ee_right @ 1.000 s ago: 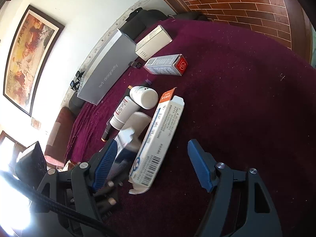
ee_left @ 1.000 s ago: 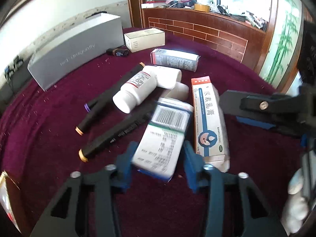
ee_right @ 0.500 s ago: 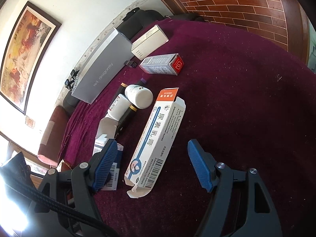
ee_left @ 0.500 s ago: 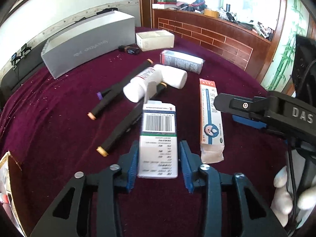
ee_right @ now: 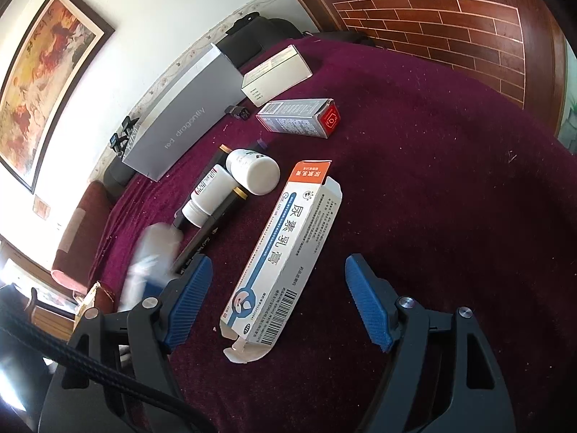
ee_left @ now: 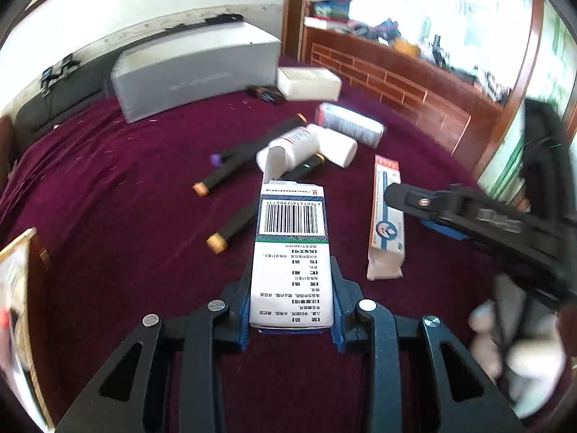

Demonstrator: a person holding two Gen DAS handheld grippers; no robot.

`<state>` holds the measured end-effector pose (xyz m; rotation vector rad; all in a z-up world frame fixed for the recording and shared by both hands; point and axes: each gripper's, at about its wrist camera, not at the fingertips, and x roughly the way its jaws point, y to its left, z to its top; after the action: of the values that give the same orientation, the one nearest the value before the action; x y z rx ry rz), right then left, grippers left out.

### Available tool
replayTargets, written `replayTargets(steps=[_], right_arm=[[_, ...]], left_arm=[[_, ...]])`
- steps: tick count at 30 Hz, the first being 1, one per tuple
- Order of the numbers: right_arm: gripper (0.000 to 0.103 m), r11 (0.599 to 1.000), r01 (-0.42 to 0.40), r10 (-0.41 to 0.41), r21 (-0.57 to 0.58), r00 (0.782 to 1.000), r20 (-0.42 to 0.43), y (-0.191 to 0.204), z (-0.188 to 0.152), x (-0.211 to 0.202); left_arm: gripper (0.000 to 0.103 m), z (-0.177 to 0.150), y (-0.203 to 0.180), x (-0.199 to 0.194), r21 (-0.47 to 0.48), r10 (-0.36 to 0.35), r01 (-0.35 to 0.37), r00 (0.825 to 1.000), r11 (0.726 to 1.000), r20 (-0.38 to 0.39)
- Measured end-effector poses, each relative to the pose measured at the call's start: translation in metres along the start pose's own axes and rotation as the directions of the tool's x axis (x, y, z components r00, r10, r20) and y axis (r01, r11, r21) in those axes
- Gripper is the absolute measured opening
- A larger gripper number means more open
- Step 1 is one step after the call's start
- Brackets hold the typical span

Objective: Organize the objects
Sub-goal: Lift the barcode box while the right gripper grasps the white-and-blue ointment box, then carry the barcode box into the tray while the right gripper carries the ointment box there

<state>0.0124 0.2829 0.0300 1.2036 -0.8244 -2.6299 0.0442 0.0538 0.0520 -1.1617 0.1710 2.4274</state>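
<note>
My left gripper (ee_left: 292, 288) has a white medicine box (ee_left: 292, 238) with a barcode between its blue pads. The jaws are closing on the box's sides, and it is held clear of the dark red cloth (ee_left: 119, 187). In the right wrist view this box is a pale blur (ee_right: 151, 263) at the left. My right gripper (ee_right: 279, 270) hovers over a long white and blue ointment box (ee_right: 288, 245) with an orange end. Its jaws are opening and the pads stand well apart from the box. One of its fingers (ee_left: 450, 209) shows in the left wrist view.
Two white bottles (ee_right: 258, 173) (ee_right: 209, 198) lie on two black markers (ee_left: 234, 223) (ee_left: 249, 151). Behind them are a grey-blue carton with a red end (ee_right: 299, 117), a white box (ee_right: 276, 72) and a big grey box (ee_right: 180, 119). A brick-patterned wooden wall (ee_right: 450, 18) borders the far side.
My left gripper has lifted the barcode box off the pile, straightened it between its pads and drawn it back. The right gripper has barely moved.
</note>
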Motion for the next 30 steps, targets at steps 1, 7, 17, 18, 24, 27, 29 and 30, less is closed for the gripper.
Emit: replayTargets(steps=[1,7,17,18,24,27,29,30], right_arm=[[0.077,1.000,0.016,-0.016,-0.013,1.000,-0.002,0.003,0.000,0.001],[0.076,0.988,0.137,-0.143,-0.073,0.986,-0.086,0.023,0.006,0.010],[0.038,0.892,0.348,-0.388,-0.290,0.917,-0.094,0.061,0.007,0.043],[0.035,0.894,0.345,-0.385,-0.285,0.918,-0.098,0.060,0.006,0.040],[0.027,0.944,0.246,-0.282,-0.221,0.948,-0.151,0.052,-0.003,0.017],[0.027,0.958,0.196,-0.230,-0.209,0.961,-0.152,0.060,-0.011,0.002],[0.027,0.974,0.127,-0.159,-0.189,0.974,-0.164,0.067,-0.017,-0.010],[0.027,0.977,0.104,-0.136,-0.186,0.977,-0.167,0.070,-0.019,-0.013]], left_arm=[[0.029,-0.005,0.005,-0.014,-0.011,0.002,-0.002,1.000,1.000,0.014],[0.029,-0.032,0.038,-0.061,-0.060,0.025,-0.022,0.998,0.998,0.057],[0.029,-0.067,0.093,-0.091,-0.193,0.055,-0.040,0.996,0.980,0.073],[0.029,-0.070,0.097,-0.094,-0.200,0.058,-0.041,0.995,0.979,0.077],[0.029,-0.081,0.114,-0.108,-0.236,0.070,-0.045,0.993,0.971,0.099],[0.029,-0.090,0.123,-0.118,-0.262,0.075,-0.044,0.991,0.964,0.109],[0.029,-0.098,0.131,-0.128,-0.278,0.084,-0.048,0.989,0.959,0.119],[0.029,-0.101,0.134,-0.133,-0.284,0.093,-0.055,0.988,0.957,0.122]])
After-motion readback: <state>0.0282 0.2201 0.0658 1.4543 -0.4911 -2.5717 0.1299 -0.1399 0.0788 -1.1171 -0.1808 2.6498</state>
